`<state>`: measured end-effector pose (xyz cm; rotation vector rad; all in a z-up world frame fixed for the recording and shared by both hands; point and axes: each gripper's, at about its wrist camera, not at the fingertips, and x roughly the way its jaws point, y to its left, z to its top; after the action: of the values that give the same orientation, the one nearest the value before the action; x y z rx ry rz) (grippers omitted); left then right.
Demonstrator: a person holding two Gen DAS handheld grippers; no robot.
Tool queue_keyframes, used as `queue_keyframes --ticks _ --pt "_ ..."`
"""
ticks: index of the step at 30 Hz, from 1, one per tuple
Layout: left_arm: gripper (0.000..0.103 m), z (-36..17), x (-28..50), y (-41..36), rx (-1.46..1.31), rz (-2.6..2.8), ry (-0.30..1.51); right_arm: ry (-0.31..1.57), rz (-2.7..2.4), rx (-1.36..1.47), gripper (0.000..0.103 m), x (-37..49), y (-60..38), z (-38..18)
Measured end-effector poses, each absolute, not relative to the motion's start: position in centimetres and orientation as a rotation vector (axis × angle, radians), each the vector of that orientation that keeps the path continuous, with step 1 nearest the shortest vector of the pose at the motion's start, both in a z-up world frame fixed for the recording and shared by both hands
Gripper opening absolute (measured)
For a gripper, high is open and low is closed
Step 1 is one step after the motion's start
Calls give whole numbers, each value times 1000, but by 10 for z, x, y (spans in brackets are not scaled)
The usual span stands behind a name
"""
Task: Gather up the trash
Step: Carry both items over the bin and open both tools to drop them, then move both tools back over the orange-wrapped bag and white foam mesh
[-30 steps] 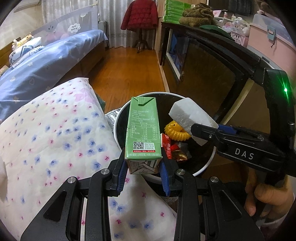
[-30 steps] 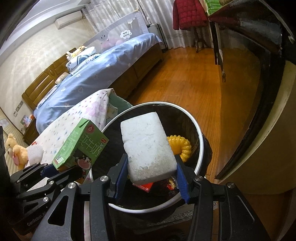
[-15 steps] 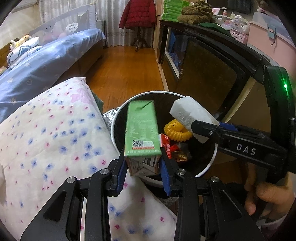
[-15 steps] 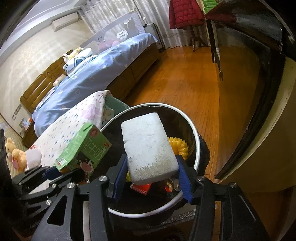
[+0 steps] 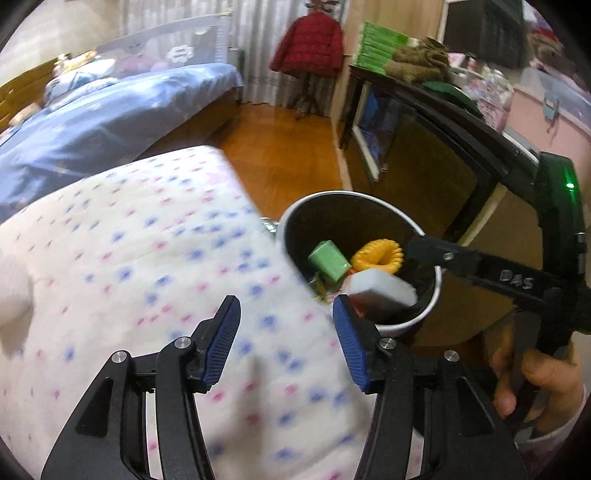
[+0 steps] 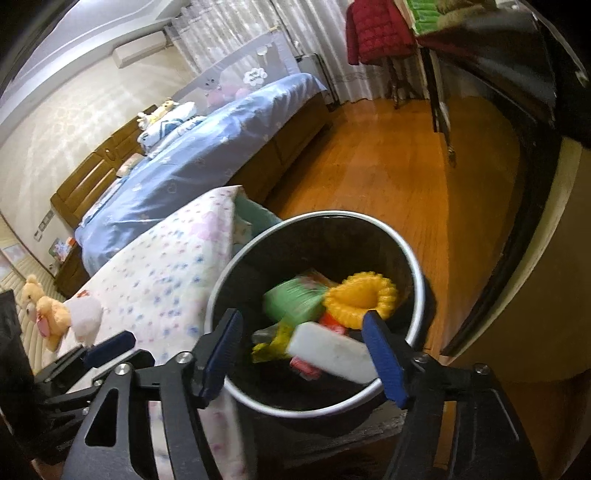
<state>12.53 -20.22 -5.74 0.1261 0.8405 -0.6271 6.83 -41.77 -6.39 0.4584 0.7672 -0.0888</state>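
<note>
Item 1 – trash bin (image 6: pixel 416 273): round, white rim, dark inside, sitting on wood floor (image 6: pixel 388 177) just beside the flowered quilt (image 6: pixel 166 273). In rt wrist view it's filling centre frame; in lt wrist view (image 5: pixel 436 295) it's lying at approx 2 o'clock from the lt claw.

Contents, all lying loose inside the bin:
- green carton (image 6: pixel 291 299) (image 5: pixel 330 260), tipped on its side, toward 10 o'clock of bin, touching the yellow ring.
- yellow ring (image 6: pixel 360 297) (image 5: pixel 376 256), ridged, at approx 2 o'clock, leaning on the carton.
- white block (image 6: pixel 332 350) (image 5: pixel 384 291), slightly blurred, at 6 o'clock, lying over red and yellow wrappers (image 6: pixel 295 354); wrapper detail too blurred to read.

Item 2 – left gripper (image 5: pixel 284 343): jaws standing wide apart, gripping nothing, hanging over the quilt edge next to the bin.

Item 3 – right gripper (image 6: pixel 308 350): jaws spread wide, holding nothing, hanging over the bin's near rim w/ the white block showing between the fingers but below them, not clamped.

Bkgd: blue bed (image 6: pixel 221 147) at 11 o'clock, red jacket (image 6: pixel 376 33) at 12–1 o'clock, teddy bear (image 6: pixel 44 310) at 9 o'clock.
</note>
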Motion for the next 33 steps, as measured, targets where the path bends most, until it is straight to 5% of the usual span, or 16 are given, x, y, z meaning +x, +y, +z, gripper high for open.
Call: queue_keyframes --ticks 33 --pt "55 -71 131 71 -144 -136 818 863 364 314 76 134 -189 -71"
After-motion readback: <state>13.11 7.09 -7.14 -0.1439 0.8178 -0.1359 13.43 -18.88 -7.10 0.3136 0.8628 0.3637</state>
